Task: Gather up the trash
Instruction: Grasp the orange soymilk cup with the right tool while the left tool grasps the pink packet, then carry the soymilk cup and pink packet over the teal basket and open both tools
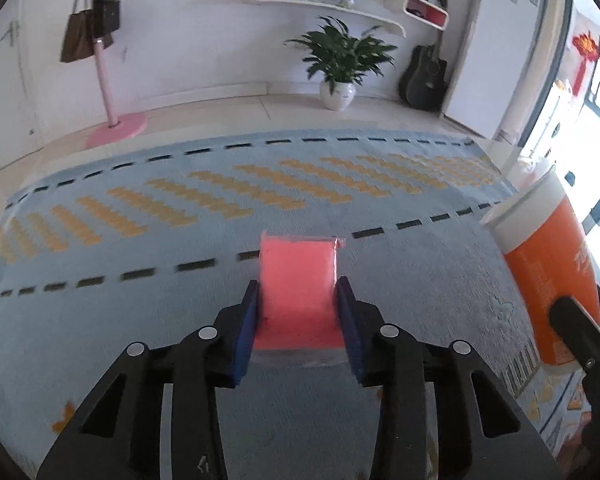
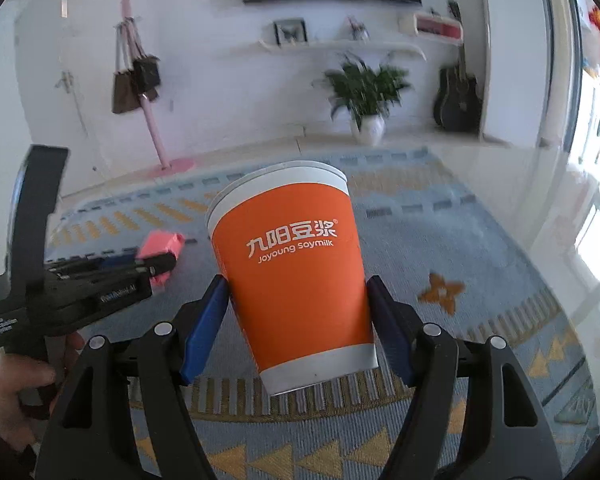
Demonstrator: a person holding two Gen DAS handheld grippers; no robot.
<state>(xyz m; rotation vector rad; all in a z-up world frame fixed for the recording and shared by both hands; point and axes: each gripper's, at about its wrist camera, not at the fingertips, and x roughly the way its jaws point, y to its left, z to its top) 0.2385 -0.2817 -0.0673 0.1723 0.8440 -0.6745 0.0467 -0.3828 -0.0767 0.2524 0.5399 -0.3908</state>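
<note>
The pack (image 1: pixel 298 292) is pink and flat, with a shiny wrap and a crimped top edge. It sits between the blue pads (image 1: pixel 247 328) of the left gripper (image 1: pixel 298 300), whose jaws are narrow and press on both its sides. In the left wrist view it is in the middle, held up over the rug (image 1: pixel 140 280). In the right wrist view the pack (image 2: pixel 160 248) shows at 9 o'clock, sticking out past the tip of the left gripper (image 2: pixel 156 266). A hand (image 2: pixel 8 384) grips that tool's handle at 8 o'clock.

The cup (image 2: pixel 296 272) is a tall paper cup, orange with a white rim and a white band at the bottom. It has white words on it that say "Joyoung soymilk". It leans a bit to the left. The right gripper (image 2: pixel 298 308) holds it with wide jaws, one blue pad on each side of the lower half, and its bottom hangs free above the rug (image 2: pixel 480 264). In the left wrist view the cup (image 1: pixel 548 264) is at 3 o'clock, just beside the pack's gripper.

The rug is blue with yellow shapes and black dashes. At 12 o'clock, by the far wall, stand a plant (image 1: pixel 340 64), a guitar (image 1: pixel 424 76) and a pink stand (image 1: pixel 108 92) with bags.
</note>
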